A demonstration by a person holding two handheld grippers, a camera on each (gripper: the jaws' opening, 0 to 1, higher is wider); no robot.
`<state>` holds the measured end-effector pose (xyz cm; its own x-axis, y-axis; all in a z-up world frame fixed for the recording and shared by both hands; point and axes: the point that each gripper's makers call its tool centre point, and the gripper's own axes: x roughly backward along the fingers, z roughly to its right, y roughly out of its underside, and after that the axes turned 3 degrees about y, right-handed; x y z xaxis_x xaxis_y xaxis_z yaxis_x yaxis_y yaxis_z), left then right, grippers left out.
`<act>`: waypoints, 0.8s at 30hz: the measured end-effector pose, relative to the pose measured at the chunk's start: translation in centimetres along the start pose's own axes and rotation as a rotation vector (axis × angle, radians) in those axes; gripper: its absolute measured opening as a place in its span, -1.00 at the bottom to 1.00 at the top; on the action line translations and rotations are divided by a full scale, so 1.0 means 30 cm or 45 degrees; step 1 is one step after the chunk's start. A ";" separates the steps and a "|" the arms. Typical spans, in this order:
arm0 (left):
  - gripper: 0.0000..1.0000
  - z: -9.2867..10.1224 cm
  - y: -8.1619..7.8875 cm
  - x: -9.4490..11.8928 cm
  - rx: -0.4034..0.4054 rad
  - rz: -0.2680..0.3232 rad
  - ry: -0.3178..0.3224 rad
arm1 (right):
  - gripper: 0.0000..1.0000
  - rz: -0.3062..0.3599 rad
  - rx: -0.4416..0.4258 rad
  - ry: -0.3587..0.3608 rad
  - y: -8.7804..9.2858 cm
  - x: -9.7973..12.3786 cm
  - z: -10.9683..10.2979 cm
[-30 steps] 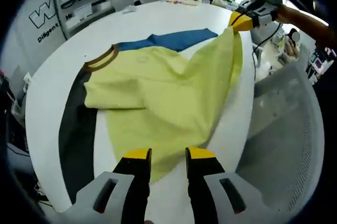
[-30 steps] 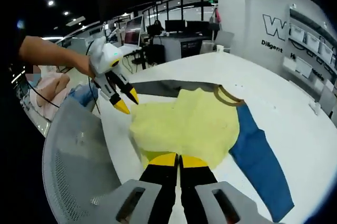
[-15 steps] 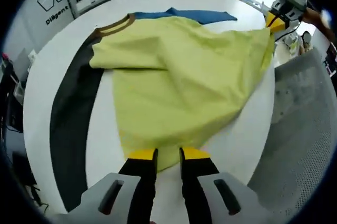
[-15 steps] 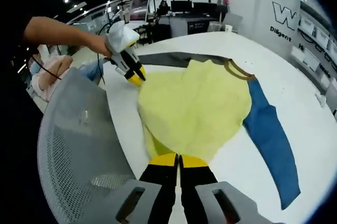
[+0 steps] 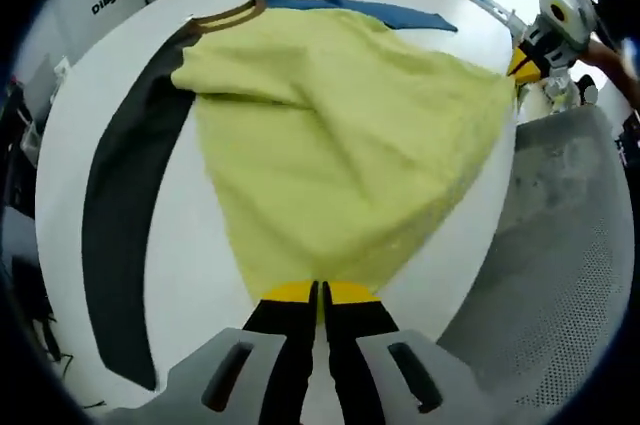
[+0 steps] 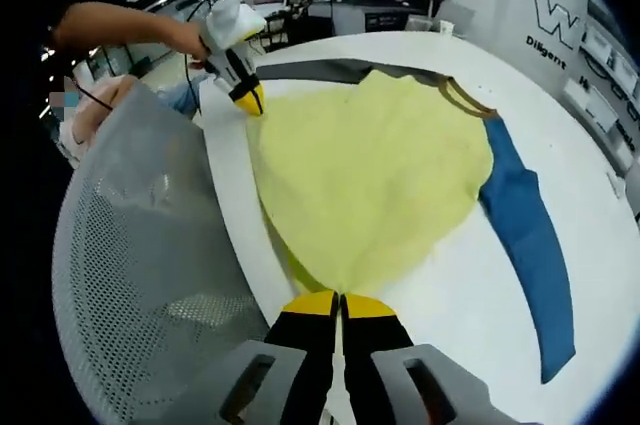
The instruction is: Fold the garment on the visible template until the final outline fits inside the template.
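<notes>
While both grippers pinch one yellow garment [image 5: 340,135], its hem hangs stretched between them above the round white table [image 5: 60,145].

From the left: the left gripper [image 5: 320,292] has its yellow-tipped jaws pressed together on one hem corner; the soft, matte cloth spreads wide, brown-ribbed collar [image 5: 225,17] lying far across the table. Two sleeves lie flat, a dark grey one [image 5: 120,205] and a blue one [image 6: 525,235]. The right gripper [image 6: 340,303] is clamped on the other corner, beside a grey mesh chair back [image 6: 140,275].
</notes>
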<state>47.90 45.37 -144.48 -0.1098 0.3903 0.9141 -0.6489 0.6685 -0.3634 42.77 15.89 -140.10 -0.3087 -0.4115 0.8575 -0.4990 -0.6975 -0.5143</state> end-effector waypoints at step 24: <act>-0.47 0.083 0.036 0.041 0.014 0.103 0.098 | -0.93 -0.232 0.152 -0.056 0.149 -0.072 -0.023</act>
<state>45.18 45.00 -143.29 -0.1040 0.4906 0.8651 -0.6487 0.6259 -0.4329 40.66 14.07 -144.27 -0.1855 -0.2956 0.9371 -0.4427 -0.8263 -0.3482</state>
